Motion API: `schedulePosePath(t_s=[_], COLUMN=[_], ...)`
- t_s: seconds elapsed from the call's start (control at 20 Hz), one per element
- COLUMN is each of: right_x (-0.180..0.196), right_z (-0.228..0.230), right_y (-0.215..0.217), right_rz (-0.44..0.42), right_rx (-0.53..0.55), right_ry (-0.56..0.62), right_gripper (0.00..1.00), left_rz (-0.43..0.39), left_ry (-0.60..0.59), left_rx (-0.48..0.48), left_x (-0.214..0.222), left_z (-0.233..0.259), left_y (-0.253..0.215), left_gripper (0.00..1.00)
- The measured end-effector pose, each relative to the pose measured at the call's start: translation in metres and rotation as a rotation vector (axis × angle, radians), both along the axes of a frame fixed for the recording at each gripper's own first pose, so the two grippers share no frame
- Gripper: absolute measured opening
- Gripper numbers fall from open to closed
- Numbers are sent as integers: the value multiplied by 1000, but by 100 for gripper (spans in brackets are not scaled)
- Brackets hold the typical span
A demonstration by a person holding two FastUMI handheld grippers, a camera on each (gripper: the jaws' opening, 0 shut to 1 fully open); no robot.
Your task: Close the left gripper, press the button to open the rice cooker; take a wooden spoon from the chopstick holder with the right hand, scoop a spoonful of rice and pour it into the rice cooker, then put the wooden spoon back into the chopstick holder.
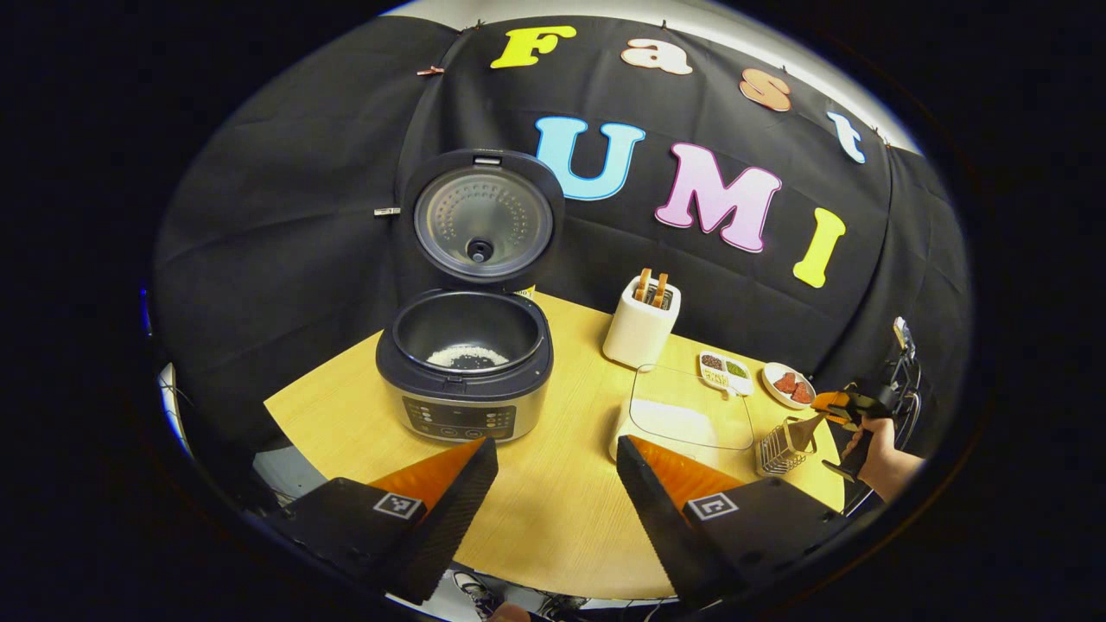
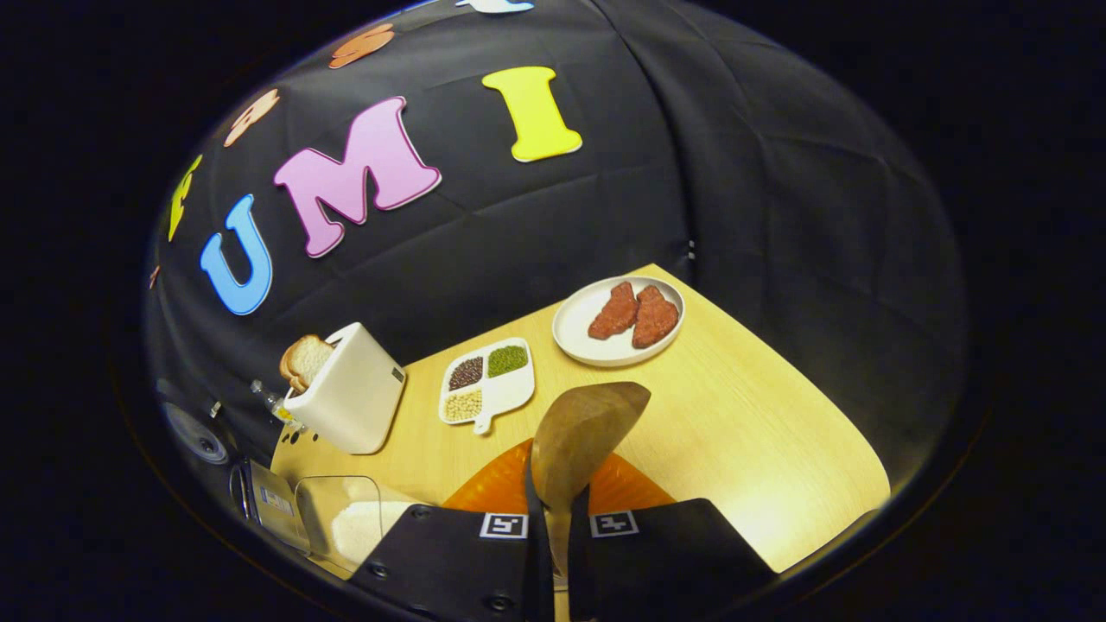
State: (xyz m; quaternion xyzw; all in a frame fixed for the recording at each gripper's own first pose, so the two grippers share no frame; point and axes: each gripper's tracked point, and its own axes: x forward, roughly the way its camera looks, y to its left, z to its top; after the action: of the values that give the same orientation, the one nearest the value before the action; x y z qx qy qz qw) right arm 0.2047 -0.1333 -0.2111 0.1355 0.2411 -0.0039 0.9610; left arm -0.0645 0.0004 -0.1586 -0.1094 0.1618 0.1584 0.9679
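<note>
Right hand-held gripper (image 2: 553, 510) clamps the wooden spoon (image 2: 581, 436), bowl empty; left (image 1: 557, 471) gapes wide.

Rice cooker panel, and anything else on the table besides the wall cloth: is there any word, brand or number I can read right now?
No text is readable.
Rice cooker front panel: printed markings, too small to read.
Toaster side: one small mark, blurred.
Left tool and right tool, which grips the spoon: square coded markers, no words or numbers.
</note>
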Motion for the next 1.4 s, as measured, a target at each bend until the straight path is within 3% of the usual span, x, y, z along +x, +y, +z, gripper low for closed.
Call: schedulePosePath(t_s=[0.2,0.35,0.7,1.0,1.2,1.4], right_x=[-5,-14,-31,-36,-28,-25], right_z=[67,103,112,73,30,-12], right_y=[18,51,141,209,219,224], right_rz=[50,116,238,310,293,267], right_rx=[-54,0,18,-50,-205,-275], right_ry=[-149,-203,-233,-241,-247,-224], right_gripper=[11,11,11,11,11,11], left_rz=[14,0,-50,-58,-46,-15], left_ry=[-22,-42,-56,-3,30,80], left_rx=[-20,-25,-52,-32,-55,-59], left_x=[-1,2,12,1,-3,-11], left_z=[4,7,4,-13,-39,-65], left_y=[12,17,36,77,101,129], left_gripper=[96,95,96,95,96,96])
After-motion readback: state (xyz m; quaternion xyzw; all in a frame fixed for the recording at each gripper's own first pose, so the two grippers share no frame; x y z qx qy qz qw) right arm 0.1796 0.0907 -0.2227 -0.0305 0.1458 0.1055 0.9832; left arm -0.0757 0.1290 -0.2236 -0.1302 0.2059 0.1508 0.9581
